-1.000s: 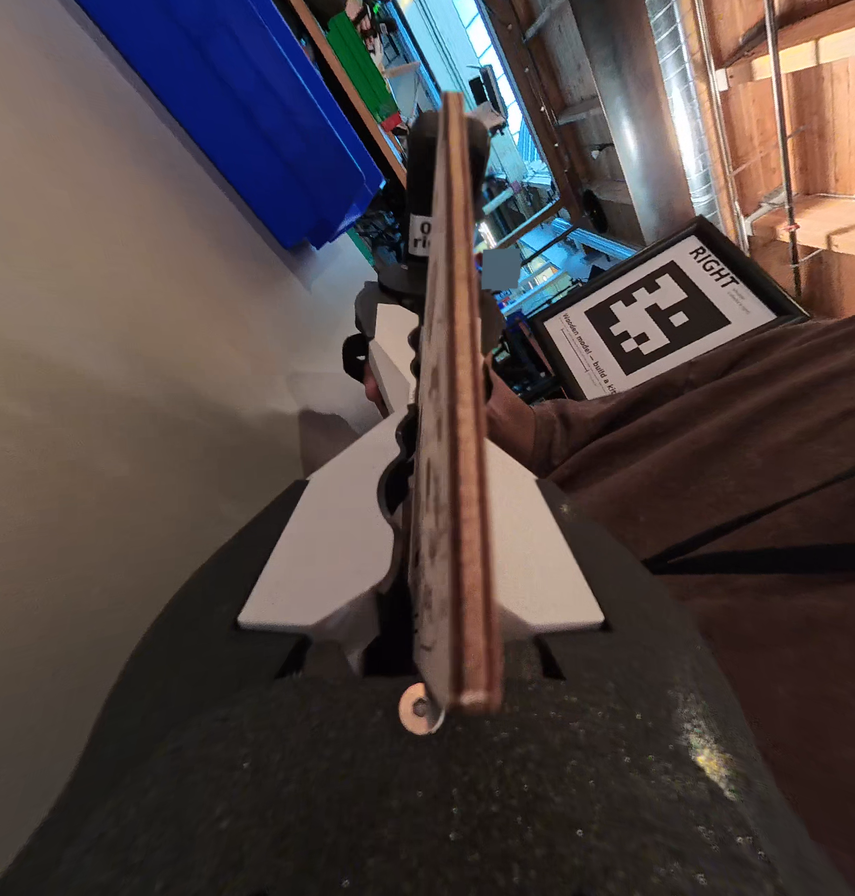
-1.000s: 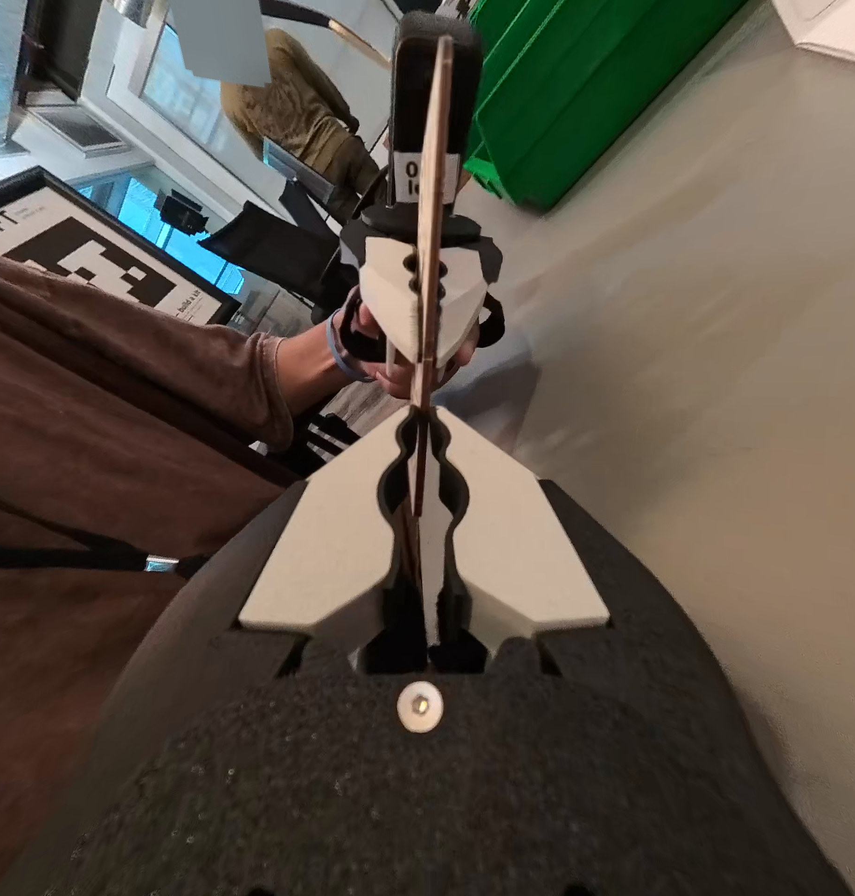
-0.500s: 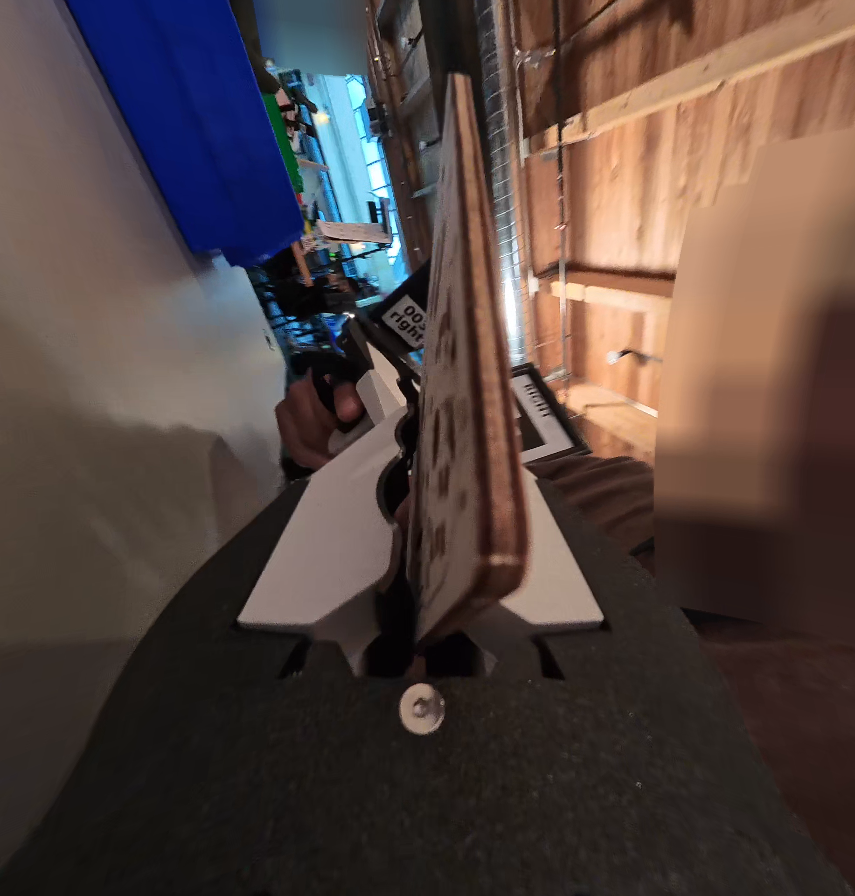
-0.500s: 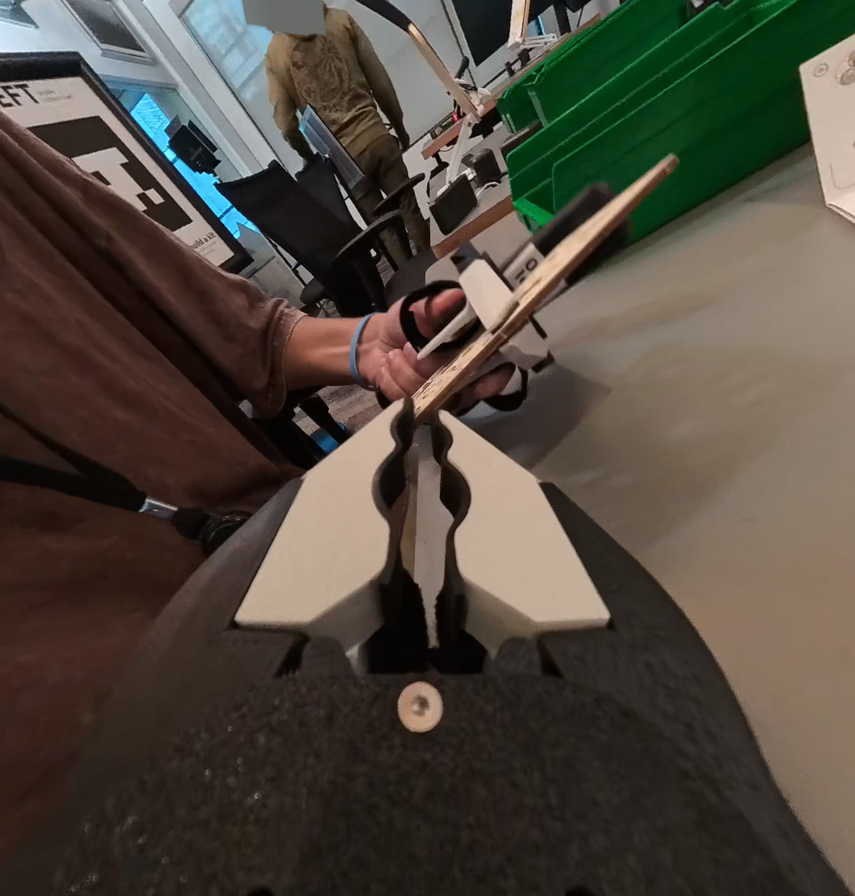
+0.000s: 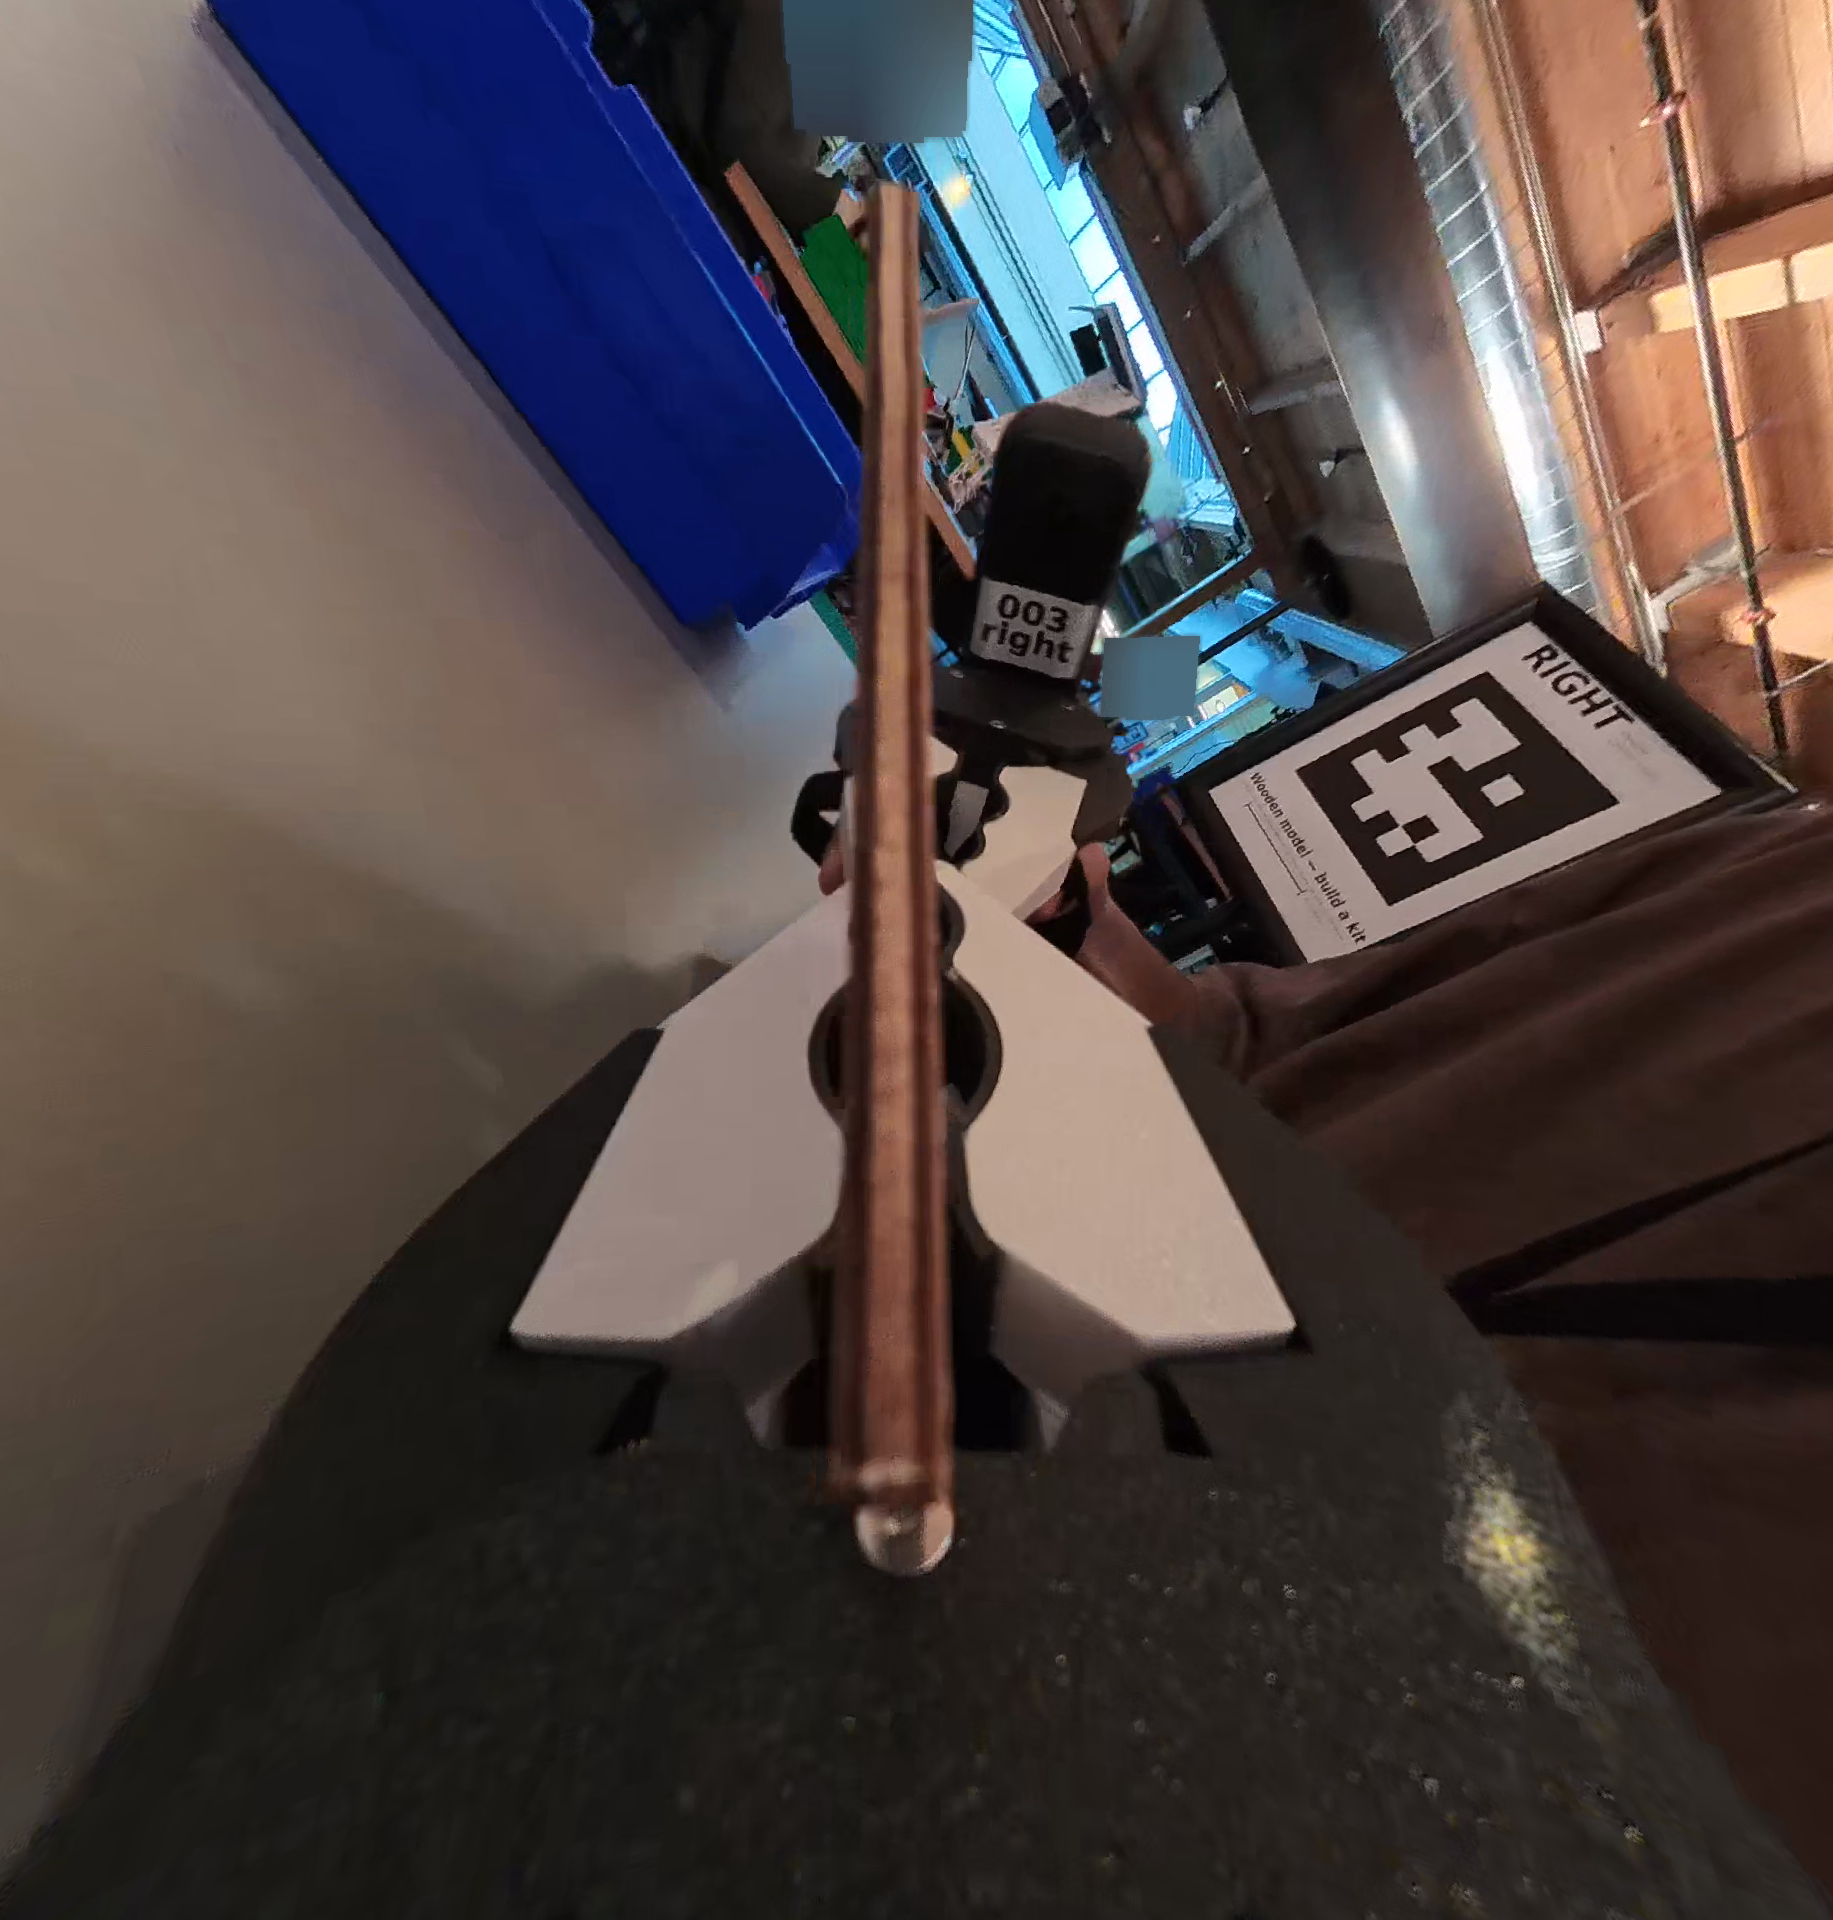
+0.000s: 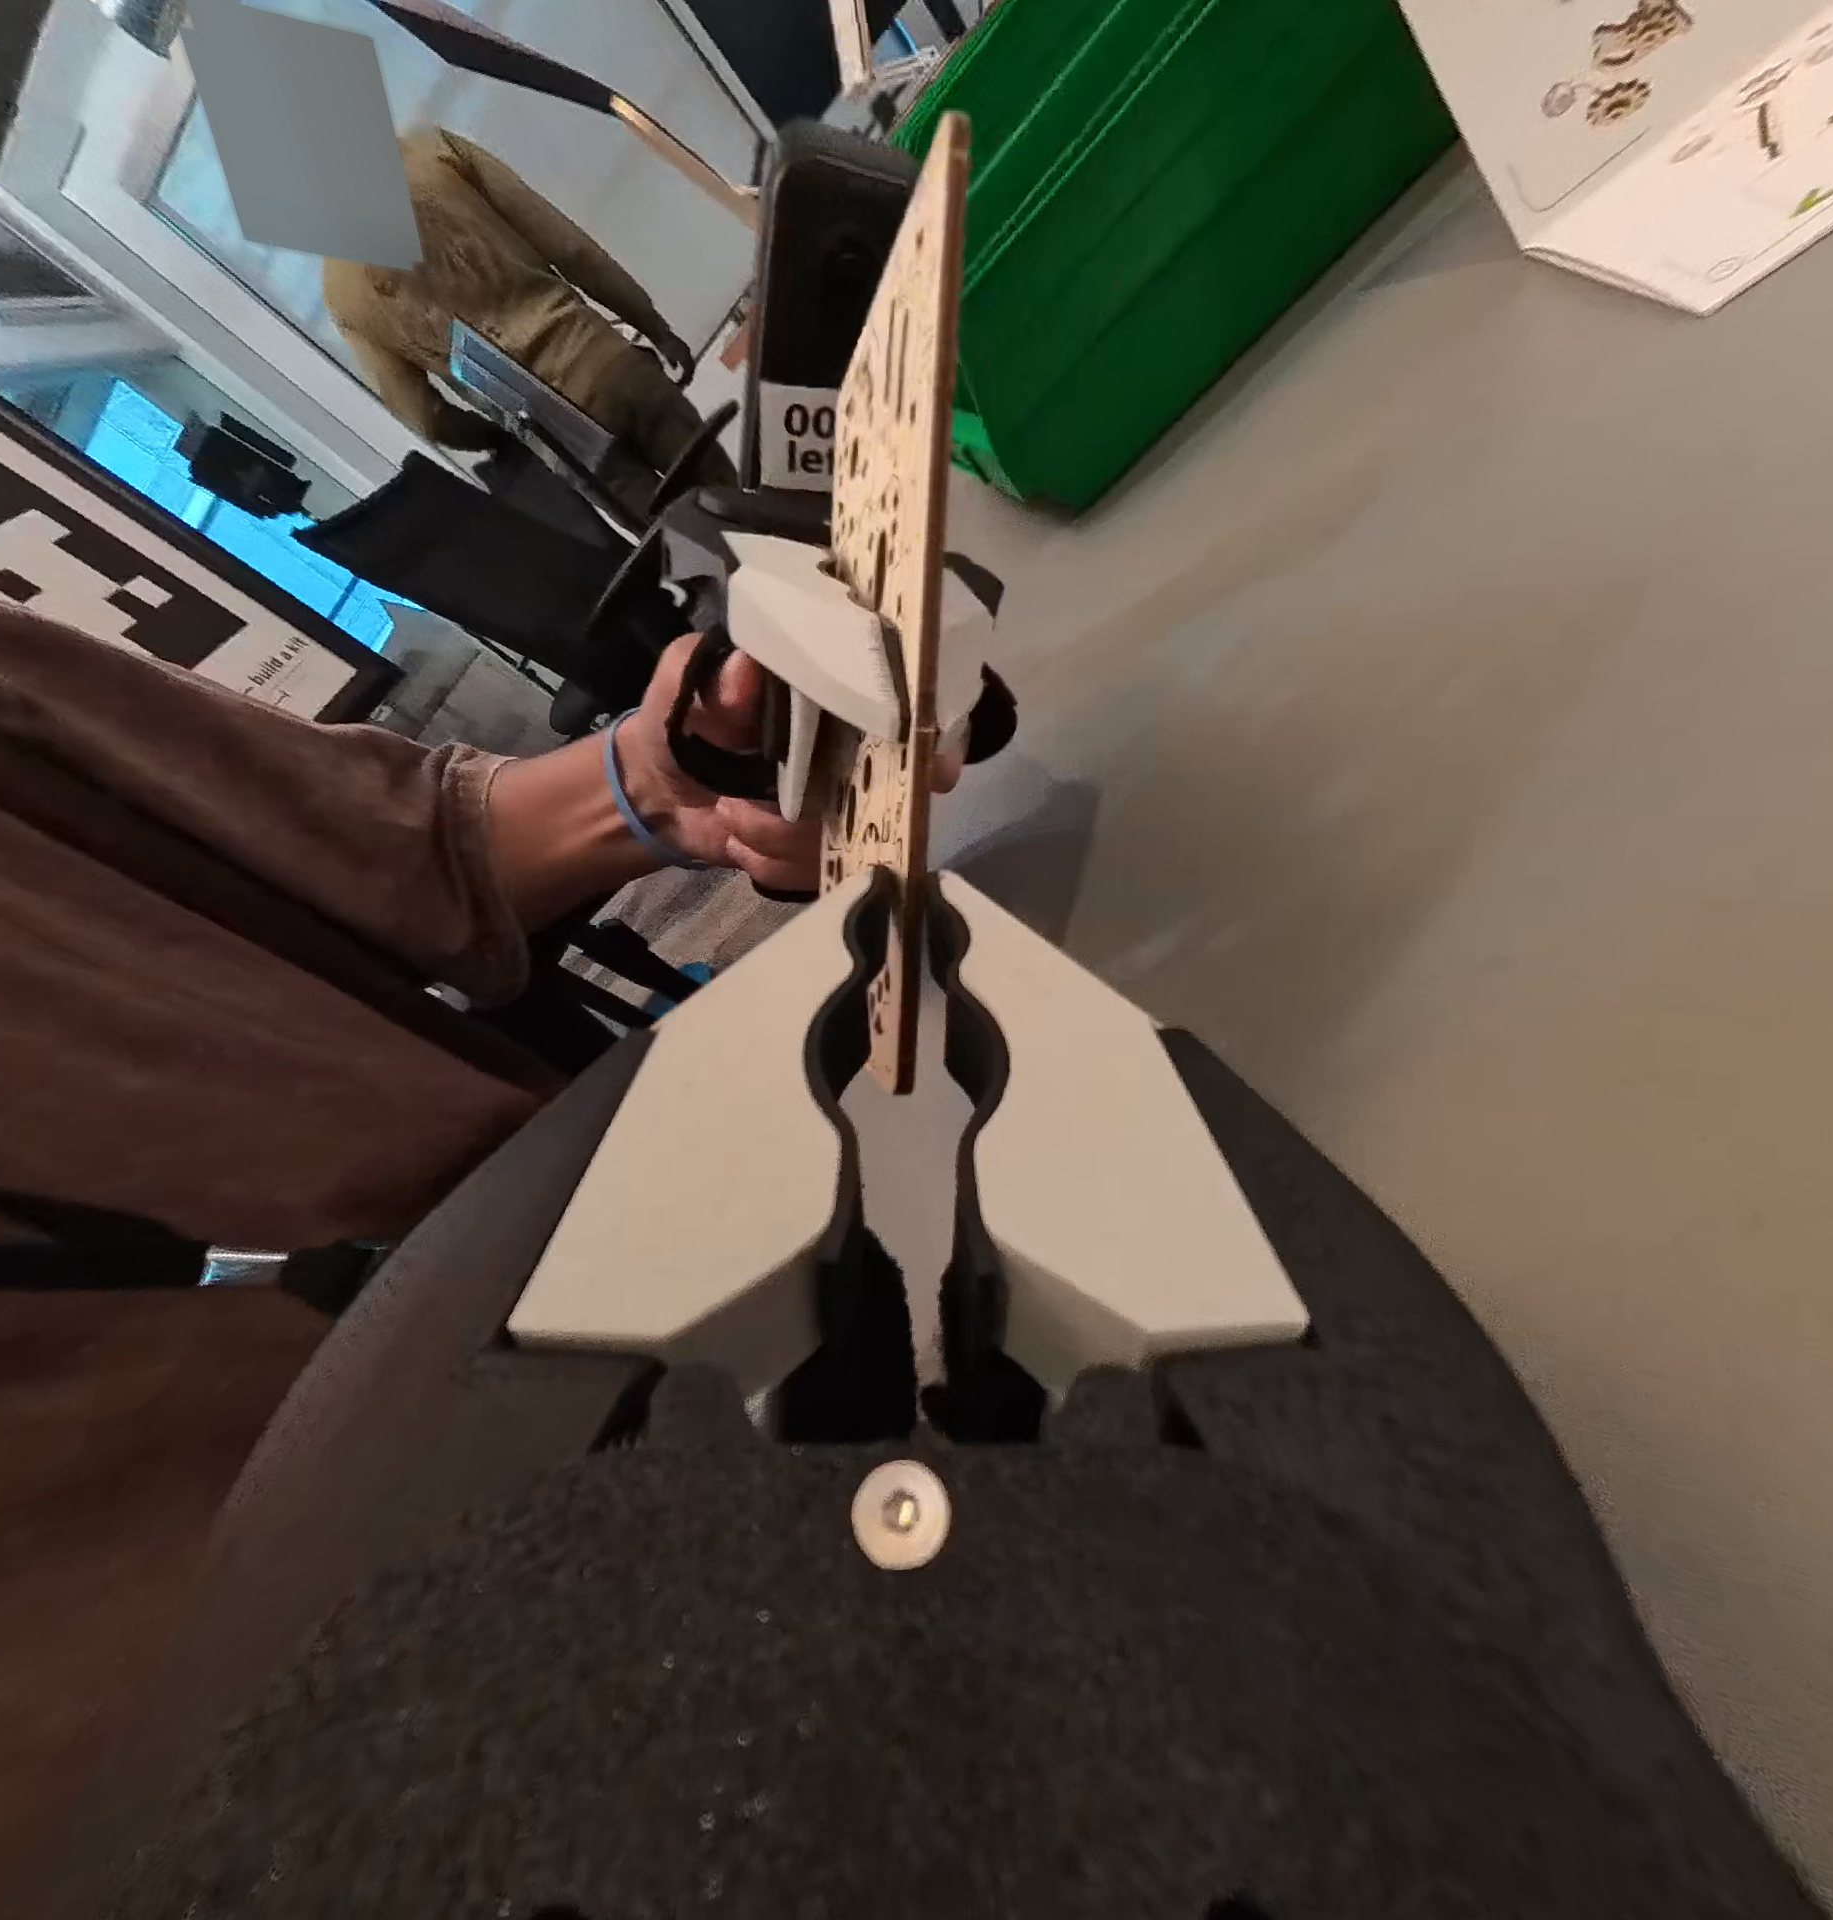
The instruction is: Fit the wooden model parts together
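A thin wooden sheet (image 5: 891, 727) of laser-cut model parts stands edge-on, held in the air between both grippers. My left gripper (image 5: 896, 904) is shut on it, and the sheet runs the whole length of its white fingers. In the right wrist view the sheet (image 6: 896, 436) shows a little of its cut-out face. Its near end sits pinched between the tips of my right gripper (image 6: 907, 883). The left gripper (image 6: 907, 717) grips the sheet's middle farther off. The right gripper (image 5: 969, 831) shows behind the sheet in the left wrist view.
The grey table (image 6: 1411, 831) lies beside the grippers. A blue bin (image 5: 579, 312) and green bins (image 6: 1151, 260) stand at its far edge, next to a white printed sheet (image 6: 1670, 135). A framed marker sign (image 5: 1452, 790) stands nearby. A brown sleeve (image 6: 216, 831) is close, and a person (image 6: 476, 260) stands behind. The tips of both grippers are at nearly the same place.
Half a second ago both grippers had swung and the sheet leaned over. Now it is back upright and edge-on, turned slightly so part of its face shows in the right wrist view.
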Demonstrator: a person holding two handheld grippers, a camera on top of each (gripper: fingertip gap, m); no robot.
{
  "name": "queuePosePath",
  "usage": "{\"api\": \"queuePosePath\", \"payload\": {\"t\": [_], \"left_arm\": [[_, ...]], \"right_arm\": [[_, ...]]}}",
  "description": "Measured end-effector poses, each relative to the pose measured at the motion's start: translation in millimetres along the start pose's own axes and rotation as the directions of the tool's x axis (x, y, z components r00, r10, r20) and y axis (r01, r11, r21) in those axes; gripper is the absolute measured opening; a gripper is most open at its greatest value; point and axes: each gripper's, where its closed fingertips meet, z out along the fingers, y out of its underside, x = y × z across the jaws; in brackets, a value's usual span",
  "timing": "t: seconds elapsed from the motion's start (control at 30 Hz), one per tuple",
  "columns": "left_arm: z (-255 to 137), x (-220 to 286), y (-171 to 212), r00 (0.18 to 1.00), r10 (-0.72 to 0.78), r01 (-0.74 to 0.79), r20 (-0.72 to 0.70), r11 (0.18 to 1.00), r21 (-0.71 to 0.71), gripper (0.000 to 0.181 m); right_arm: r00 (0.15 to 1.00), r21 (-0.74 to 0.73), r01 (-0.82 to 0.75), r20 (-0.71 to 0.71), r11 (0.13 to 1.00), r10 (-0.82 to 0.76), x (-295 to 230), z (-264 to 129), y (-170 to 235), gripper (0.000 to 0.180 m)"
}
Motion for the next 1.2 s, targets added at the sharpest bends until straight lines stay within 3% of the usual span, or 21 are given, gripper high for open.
{"api": "queuePosePath", "payload": {"t": [0.43, 0.7, 0.93, 1.2], "left_arm": [[4.9, -14.8, 13.2, 0.936, 0.296, -0.277, 0.189, 0.953, -0.120, 0.003], [5.2, -16.0, 11.1, 0.970, 0.200, -0.188, 0.138, 0.977, -0.098, 0.003], [3.8, -10.5, 5.6, 0.984, 0.153, -0.148, 0.097, 0.988, -0.050, 0.003], [7.0, -22.6, 13.0, 0.955, 0.220, -0.207, 0.200, 0.975, -0.084, 0.002]], "right_arm": [[0.986, -0.032, -0.119, -0.121, 0.992, 0.114, 24.3, 4.2, 16.3, 0.008], [0.994, -0.058, 0.052, -0.093, 0.997, -0.057, 17.1, 0.5, 14.2, 0.008], [0.993, 0.016, -0.114, 0.013, 0.993, 0.114, 12.3, -1.4, 5.8, 0.005], [0.980, 0.016, -0.172, -0.102, 0.985, 0.173, 31.0, 1.3, 16.0, 0.007]]}}
